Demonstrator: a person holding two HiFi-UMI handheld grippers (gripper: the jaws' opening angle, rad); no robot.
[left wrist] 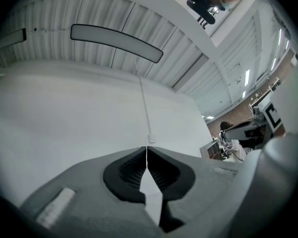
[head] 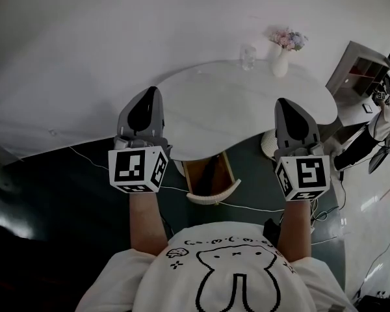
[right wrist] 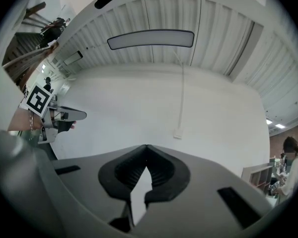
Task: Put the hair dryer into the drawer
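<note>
**Both grippers shut and empty, above the open drawer**

- Nearest the head camera: the person's white shirt (head: 234,272) with a rabbit outline, and both forearms reaching forward.
- Left gripper (head: 151,91): its own view shows the jaw tips meeting, nothing between them (left wrist: 147,150). Marker cube (head: 138,168) faces the camera.
- Right gripper (head: 285,101): jaw tips likewise together, nothing held (right wrist: 146,148). Marker cube (head: 303,176) faces the camera.
- The two grippers are level with each other and well apart. Both gripper views look at a white wall and a slatted ceiling with a long light panel (right wrist: 150,38).
- Drawer (head: 214,197): pulled open under the near edge of the bench (head: 247,103), between the two grippers in the head view. Interior is brown and in shadow.
- Hair dryer: cannot be made out in any view; cannot tell whether it lies in the drawer.
- Far edge of the bench: a clear glass (head: 248,57), and just beside it a white vase (head: 280,62) of flowers.
- Beyond, right: a shelf unit (head: 357,67).
</note>
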